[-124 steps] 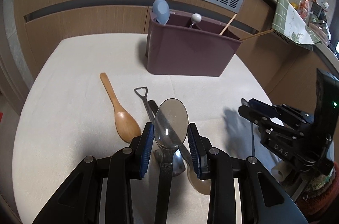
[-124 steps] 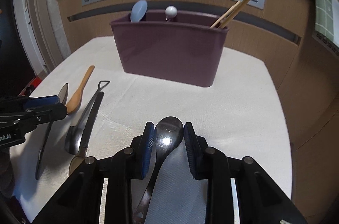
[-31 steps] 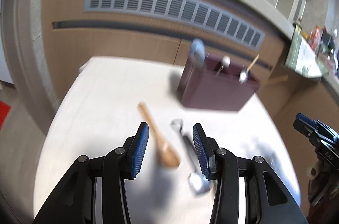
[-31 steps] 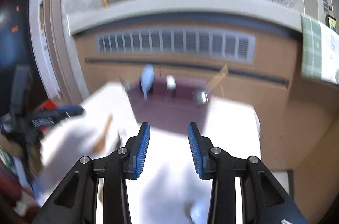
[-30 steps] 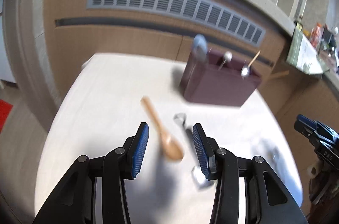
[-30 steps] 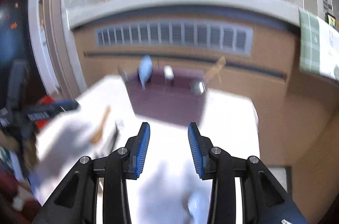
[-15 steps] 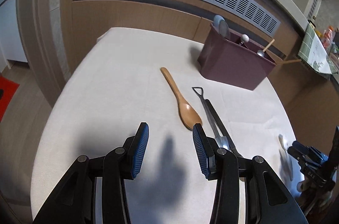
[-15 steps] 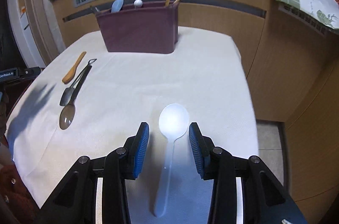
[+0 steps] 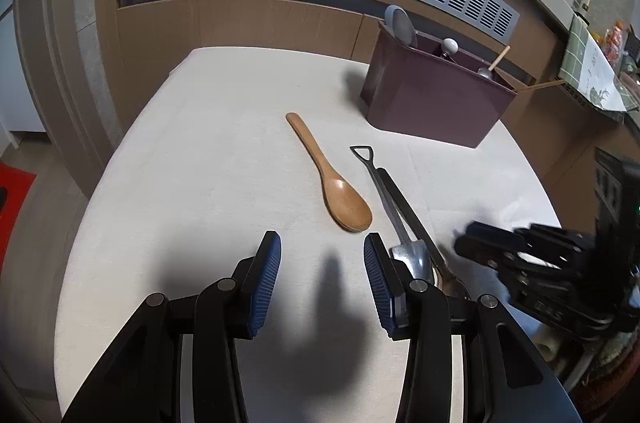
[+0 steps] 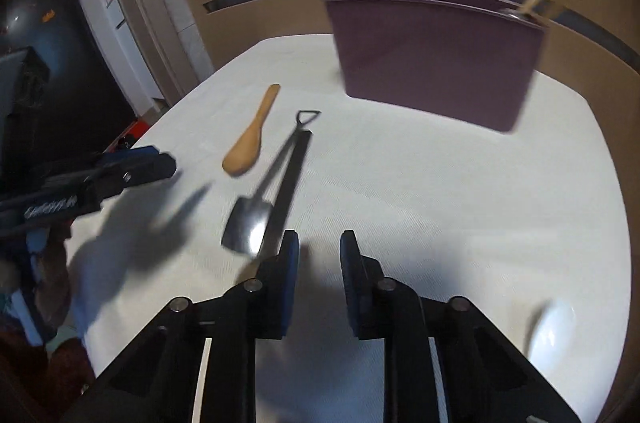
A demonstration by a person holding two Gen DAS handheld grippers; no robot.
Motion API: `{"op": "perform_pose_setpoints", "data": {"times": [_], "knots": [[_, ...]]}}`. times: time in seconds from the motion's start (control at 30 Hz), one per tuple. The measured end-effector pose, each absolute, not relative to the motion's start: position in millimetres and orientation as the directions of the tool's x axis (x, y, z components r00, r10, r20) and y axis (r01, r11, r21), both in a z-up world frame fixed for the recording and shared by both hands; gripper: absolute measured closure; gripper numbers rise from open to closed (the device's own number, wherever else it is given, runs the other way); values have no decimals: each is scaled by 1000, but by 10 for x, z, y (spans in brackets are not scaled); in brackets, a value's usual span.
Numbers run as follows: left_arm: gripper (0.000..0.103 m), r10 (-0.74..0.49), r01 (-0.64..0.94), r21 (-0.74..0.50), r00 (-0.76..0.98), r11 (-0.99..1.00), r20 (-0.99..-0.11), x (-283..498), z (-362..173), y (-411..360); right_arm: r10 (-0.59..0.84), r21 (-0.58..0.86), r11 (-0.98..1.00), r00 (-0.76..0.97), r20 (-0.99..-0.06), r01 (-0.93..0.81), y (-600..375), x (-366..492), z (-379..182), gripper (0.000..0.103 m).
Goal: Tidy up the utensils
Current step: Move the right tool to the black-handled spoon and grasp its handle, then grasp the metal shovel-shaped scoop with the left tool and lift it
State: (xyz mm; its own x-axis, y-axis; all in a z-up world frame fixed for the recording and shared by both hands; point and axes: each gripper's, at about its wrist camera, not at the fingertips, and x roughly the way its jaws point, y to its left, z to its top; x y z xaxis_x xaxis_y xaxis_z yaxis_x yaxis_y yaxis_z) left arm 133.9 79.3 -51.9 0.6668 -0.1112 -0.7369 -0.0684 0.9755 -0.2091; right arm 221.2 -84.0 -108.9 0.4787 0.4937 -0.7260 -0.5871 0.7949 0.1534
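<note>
In the left wrist view, the left gripper (image 9: 322,273) is hanging over the white surface (image 9: 200,151) with its jaws standing wide apart and nothing between them. Just ahead, a wooden spoon (image 9: 330,179) is lying flat, bowl toward the camera. Beside it to the right, a steel shovel spoon (image 9: 390,207) and a black-handled spoon (image 9: 412,211) are lying side by side and touching, their bowls partly hidden behind the right-hand finger. Farther back a maroon caddy (image 9: 432,107) is standing upright near the far edge, holding a grey spoon (image 9: 402,25), a white-knobbed utensil (image 9: 450,45) and chopsticks (image 9: 500,57); which compartments they are sitting in cannot be told. The right gripper (image 9: 480,247) is coming in from the right edge, blurred, low over the surface.

In the right wrist view, the right gripper (image 10: 319,263) is pointing down at the surface (image 10: 440,203), its jaws closing with only bare cloth between them, no utensil touched. The shovel spoon (image 10: 256,215) and the black-handled spoon (image 10: 294,167) are lying just to the left of the left-hand finger, the wooden spoon (image 10: 250,141) beyond them. A white spoon (image 10: 554,327) is lying at the lower right, apart from the gripper. The caddy (image 10: 436,63) is standing at the back, blurred. The left gripper (image 10: 120,167) is showing at the left edge.
</note>
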Motion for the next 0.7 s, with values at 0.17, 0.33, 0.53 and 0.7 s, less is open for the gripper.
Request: {"op": "perform_pose_setpoints", "data": {"times": [0.17, 0.33, 0.53, 0.7], "knots": [[59, -130, -68, -229, 652, 971, -747, 1374, -599, 824, 488, 141, 778, 447, -749, -612, -469, 2446, -1143, 84], [59, -161, -44, -242, 629, 969, -761, 1433, -661, 742, 459, 98, 779, 457, -762, -619, -361, 2496, -1187, 89], [59, -200, -7, -256, 603, 967, -772, 1501, -695, 585, 391, 19, 811, 518, -761, -585, -716, 2415, -1170, 92], [59, -236, 41, -258, 560, 965, -794, 1662, -738, 367, 327, 35, 883, 559, -762, -468, -1293, 2406, -1155, 92]]}}
